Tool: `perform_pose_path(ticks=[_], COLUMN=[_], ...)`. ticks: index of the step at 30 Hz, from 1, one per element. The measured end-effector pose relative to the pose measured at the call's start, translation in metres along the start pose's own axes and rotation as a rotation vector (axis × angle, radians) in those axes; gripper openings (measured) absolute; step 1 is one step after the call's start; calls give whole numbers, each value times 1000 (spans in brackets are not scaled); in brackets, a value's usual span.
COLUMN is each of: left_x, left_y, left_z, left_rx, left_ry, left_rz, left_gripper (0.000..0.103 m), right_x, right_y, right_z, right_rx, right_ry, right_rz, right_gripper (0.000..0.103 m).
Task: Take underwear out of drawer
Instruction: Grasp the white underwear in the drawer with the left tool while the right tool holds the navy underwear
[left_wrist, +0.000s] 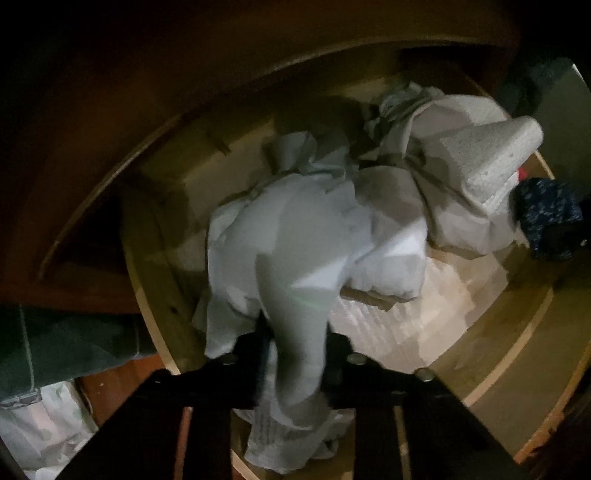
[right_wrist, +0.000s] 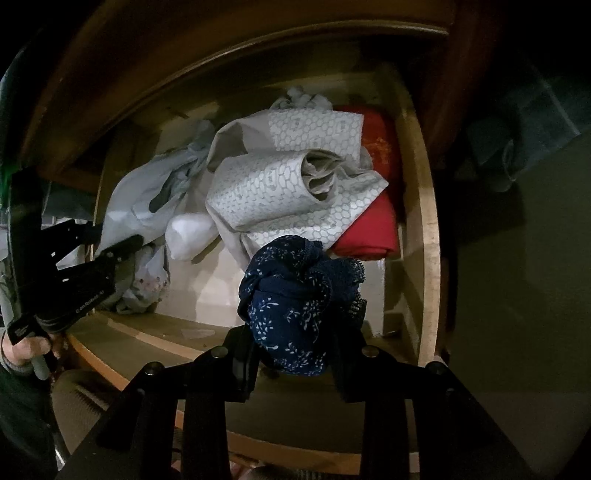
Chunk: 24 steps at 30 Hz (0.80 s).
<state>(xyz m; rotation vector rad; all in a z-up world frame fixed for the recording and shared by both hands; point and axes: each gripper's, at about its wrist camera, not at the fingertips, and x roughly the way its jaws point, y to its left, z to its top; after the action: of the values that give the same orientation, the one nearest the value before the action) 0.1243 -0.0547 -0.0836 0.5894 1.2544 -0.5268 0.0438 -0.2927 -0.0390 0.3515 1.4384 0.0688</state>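
The left gripper (left_wrist: 297, 354) was closed on a pale garment (left_wrist: 295, 258) in the drawer (left_wrist: 509, 343). The right gripper (right_wrist: 293, 354) held a navy floral piece (right_wrist: 291, 295) just over the front edge. The pale garment was bunched; its long axis ran from the jaws toward the back of the drawer, and its far end lay against the white roll (left_wrist: 388, 266) and the patterned cloth (right_wrist: 266, 184). On lifting, it could drag these neighbours out, or slip, because the jaws held only a thin fold.
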Motion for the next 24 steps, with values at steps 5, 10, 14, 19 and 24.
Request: perform_pose_path(ticks=[5, 10, 14, 19, 24], left_x=[-13, -31, -49, -68, -88], left_y=[3, 10, 11, 6, 7], left_z=[-4, -11, -19, -27, -32], left_rx=[-45, -112, -145, -192, -243], left_ry=[-18, -39, -60, -86, -111], left_rz=[-25, -67, -92, -98, -139], left_gripper=[11, 10, 10, 10, 10], right_x=[-1, -2, -2, -2, -1], right_y=[1, 4, 6, 5, 3], right_z=[0, 0, 0, 0, 2], right_rx=[-3, -13, -17, -16, -15], right_ry=[-5, -10, -13, -22, -28], right_rz=[-17, -32, -36, -34, -31], right_gripper=[30, 30, 30, 30, 30])
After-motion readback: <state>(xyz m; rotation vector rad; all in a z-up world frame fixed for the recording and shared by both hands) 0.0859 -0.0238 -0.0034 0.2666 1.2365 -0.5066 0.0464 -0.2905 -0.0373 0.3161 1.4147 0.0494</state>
